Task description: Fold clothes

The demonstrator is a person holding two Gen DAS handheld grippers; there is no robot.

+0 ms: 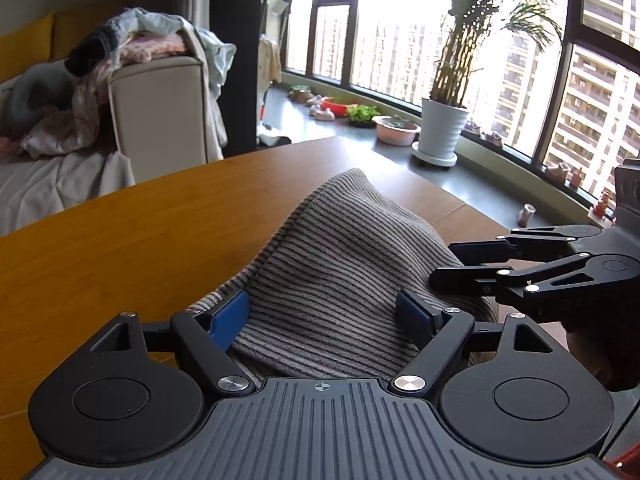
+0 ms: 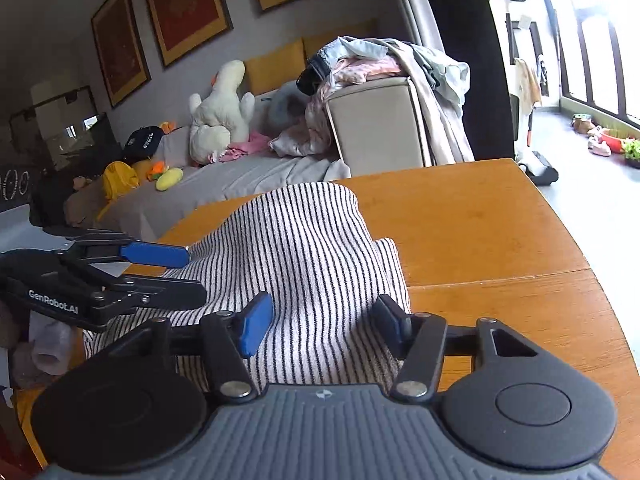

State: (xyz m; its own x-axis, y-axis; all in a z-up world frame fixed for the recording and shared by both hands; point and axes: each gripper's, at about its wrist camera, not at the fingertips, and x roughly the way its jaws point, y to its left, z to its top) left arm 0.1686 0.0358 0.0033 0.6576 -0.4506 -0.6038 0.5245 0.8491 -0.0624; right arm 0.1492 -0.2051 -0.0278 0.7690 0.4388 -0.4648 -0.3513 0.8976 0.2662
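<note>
A striped knit garment [image 1: 340,264] lies bunched on the wooden table [image 1: 120,248]; it also shows in the right wrist view [image 2: 304,248]. My left gripper [image 1: 324,320] is open, its blue pads either side of the garment's near edge, the cloth lying between them. My right gripper [image 2: 324,324] is open too, straddling the garment's near edge. In the left wrist view the right gripper [image 1: 444,264] comes in from the right over the cloth. In the right wrist view the left gripper [image 2: 192,272] comes in from the left, jaws apart over the cloth.
A sofa armrest piled with clothes [image 1: 140,44] stands beyond the table; the pile also shows in the right wrist view [image 2: 372,60]. A potted palm [image 1: 440,128] and bowls sit on the window ledge. The table's far edge [image 2: 440,168] is close behind the garment.
</note>
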